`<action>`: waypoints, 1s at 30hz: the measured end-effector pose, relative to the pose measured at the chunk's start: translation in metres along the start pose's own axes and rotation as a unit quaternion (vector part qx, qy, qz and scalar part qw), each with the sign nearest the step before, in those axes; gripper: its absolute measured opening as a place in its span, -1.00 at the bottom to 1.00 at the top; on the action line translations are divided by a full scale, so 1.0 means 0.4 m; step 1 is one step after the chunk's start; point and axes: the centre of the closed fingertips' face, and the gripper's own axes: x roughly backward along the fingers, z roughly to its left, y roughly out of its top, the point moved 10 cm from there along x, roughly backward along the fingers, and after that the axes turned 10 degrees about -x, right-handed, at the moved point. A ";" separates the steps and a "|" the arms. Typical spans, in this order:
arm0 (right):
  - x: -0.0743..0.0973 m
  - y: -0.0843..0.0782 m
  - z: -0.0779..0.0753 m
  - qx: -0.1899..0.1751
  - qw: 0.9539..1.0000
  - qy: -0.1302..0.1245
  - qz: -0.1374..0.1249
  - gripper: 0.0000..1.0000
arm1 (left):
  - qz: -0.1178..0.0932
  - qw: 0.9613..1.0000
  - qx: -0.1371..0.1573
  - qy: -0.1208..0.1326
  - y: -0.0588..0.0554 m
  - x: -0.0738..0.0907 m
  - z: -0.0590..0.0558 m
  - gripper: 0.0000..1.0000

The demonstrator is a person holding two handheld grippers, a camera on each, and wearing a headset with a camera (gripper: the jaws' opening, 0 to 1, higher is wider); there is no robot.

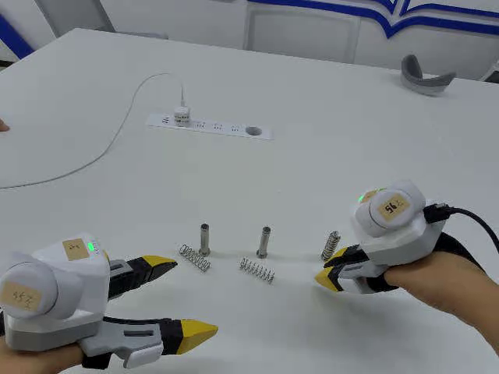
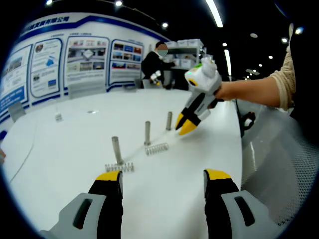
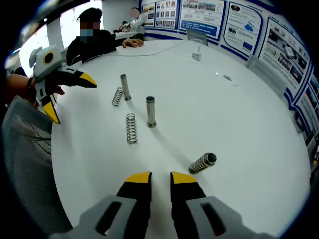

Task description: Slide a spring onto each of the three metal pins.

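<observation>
Three metal pins stand in a row on the white table: the left pin (image 1: 204, 238), the middle pin (image 1: 264, 241) and the right pin (image 1: 330, 245), which carries a spring. One loose spring (image 1: 194, 258) lies beside the left pin, another loose spring (image 1: 256, 269) in front of the middle pin. My left gripper (image 1: 178, 298) is open and empty, near the table's front left, short of the first spring (image 2: 119, 167). My right gripper (image 1: 327, 274) is shut on nothing, just in front of the sprung pin (image 3: 202, 163).
A white power strip (image 1: 210, 125) with a plug (image 1: 182, 117) and a thin cable (image 1: 117, 132) lies further back. A grey curved object (image 1: 425, 76) sits at the far right. People (image 3: 92, 37) sit at the table's far end.
</observation>
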 end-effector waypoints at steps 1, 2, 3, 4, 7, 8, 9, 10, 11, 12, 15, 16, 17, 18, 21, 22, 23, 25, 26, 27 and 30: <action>-0.002 0.002 0.005 0.004 1.000 0.002 0.001 -0.68 | 0.000 1.000 0.000 0.000 0.000 0.000 0.000 0.33; -0.006 0.005 0.012 0.010 1.000 0.005 0.001 -0.68 | 0.001 1.000 -0.001 0.000 0.000 0.001 0.000 0.33; -0.008 0.008 0.016 0.012 1.000 0.007 0.000 -0.68 | 0.001 1.000 -0.001 0.000 0.000 0.001 0.000 0.33; -0.009 0.011 0.021 0.015 1.000 0.010 -0.001 -0.67 | 0.001 1.000 -0.001 0.000 0.000 0.001 0.001 0.33; -0.016 0.025 0.038 0.025 1.000 0.018 -0.004 -0.67 | 0.001 1.000 -0.001 0.002 0.001 0.003 0.003 0.33; -0.018 0.028 0.042 0.028 0.999 0.020 -0.004 -0.66 | 0.001 1.000 0.000 0.002 0.001 0.003 0.003 0.33; -0.020 0.031 0.045 0.030 0.999 0.022 -0.005 -0.66 | 0.001 1.000 0.000 0.002 0.001 0.003 0.003 0.33; -0.023 0.035 0.051 0.033 0.999 0.025 -0.006 -0.66 | 0.001 1.000 0.000 0.002 0.002 0.003 0.003 0.33; -0.025 0.038 0.054 0.035 0.999 0.027 -0.006 -0.66 | 0.001 1.000 0.000 0.002 0.002 0.003 0.002 0.33; -0.029 0.041 0.059 0.038 0.999 0.030 -0.007 -0.66 | 0.001 1.000 -0.001 0.001 0.002 0.003 0.001 0.33; -0.038 0.050 0.070 0.045 0.998 0.037 -0.007 -0.65 | 0.003 1.000 0.000 0.000 0.000 0.001 0.000 0.32; -0.041 0.053 0.073 0.047 0.998 0.038 -0.007 -0.65 | 0.003 1.000 0.000 0.000 0.000 0.000 -0.001 0.32; -0.045 0.056 0.077 0.050 0.998 0.041 -0.007 -0.65 | 0.002 1.000 0.000 0.000 0.000 0.001 -0.001 0.32; -0.048 0.059 0.079 0.051 0.998 0.042 -0.007 -0.65 | 0.002 1.000 0.000 0.000 0.000 0.000 -0.001 0.32; -0.057 0.069 0.087 0.055 0.997 0.046 -0.008 -0.65 | 0.001 1.000 0.001 -0.001 0.001 -0.001 -0.001 0.32; -0.061 0.072 0.090 0.057 0.997 0.047 -0.008 -0.65 | 0.002 1.000 0.001 -0.001 0.000 -0.001 -0.001 0.32; -0.064 0.074 0.091 0.058 0.997 0.048 -0.007 -0.65 | 0.002 1.000 0.001 -0.001 0.000 -0.001 -0.001 0.32; -0.072 0.079 0.092 0.060 0.997 0.050 -0.006 -0.65 | 0.003 1.000 0.001 -0.001 0.000 0.000 -0.001 0.32; -0.074 0.081 0.092 0.061 0.997 0.050 -0.005 -0.66 | 0.003 1.000 0.002 -0.001 -0.001 0.000 0.000 0.32; -0.078 0.083 0.092 0.062 0.997 0.051 -0.005 -0.66 | 0.003 1.000 0.002 -0.001 -0.001 0.000 0.000 0.32; -0.088 0.086 0.090 0.061 0.997 0.054 -0.001 -0.66 | 0.003 1.000 0.003 0.000 -0.002 0.000 0.001 0.32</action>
